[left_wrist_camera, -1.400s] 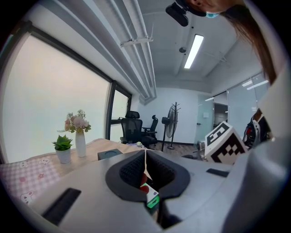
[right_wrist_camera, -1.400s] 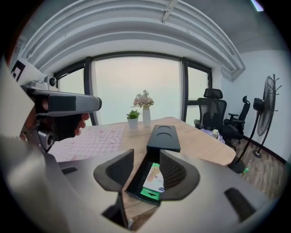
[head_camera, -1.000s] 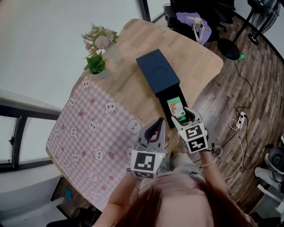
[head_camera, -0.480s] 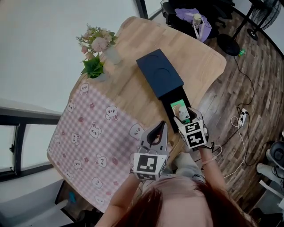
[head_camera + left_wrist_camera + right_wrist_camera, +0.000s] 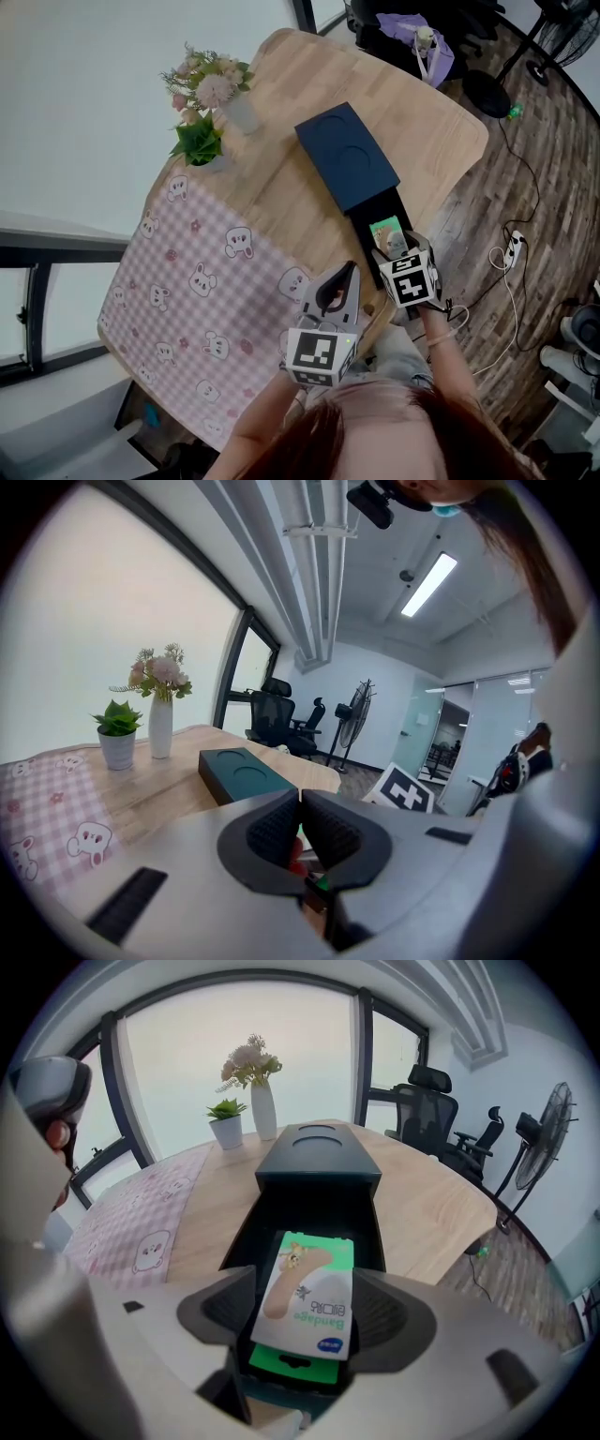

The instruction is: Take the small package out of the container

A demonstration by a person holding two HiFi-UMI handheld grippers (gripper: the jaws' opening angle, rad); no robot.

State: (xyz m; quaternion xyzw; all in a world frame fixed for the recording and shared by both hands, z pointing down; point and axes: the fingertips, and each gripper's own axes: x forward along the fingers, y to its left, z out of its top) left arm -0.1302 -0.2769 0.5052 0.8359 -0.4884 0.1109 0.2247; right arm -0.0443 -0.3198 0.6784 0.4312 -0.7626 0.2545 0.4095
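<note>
Standing on a light wooden desk (image 5: 281, 187) with rounded corners, the dark blue container (image 5: 349, 155) has its drawer slid out toward the person. The small package (image 5: 307, 1293), white and green with a bandage print, lies in that open drawer. The right claw (image 5: 305, 1321) straddles the package with its jaws opening; the pads stand wide on either side without clamping it. The left claw (image 5: 300, 803) hangs above the near desk edge, jaws together with nothing between them.

A pink checked cloth (image 5: 197, 281) with bear prints covers the left portion of the desk. A white vase of pink flowers (image 5: 234, 108) and a small potted plant (image 5: 202, 141) stand at the far edge. Dark plank flooring (image 5: 544, 178) surrounds the desk, and a white cable (image 5: 502, 281) lies on it. Office chairs (image 5: 427, 1101) and a pedestal fan (image 5: 544, 1119) stand near tall windows (image 5: 234, 1044).
</note>
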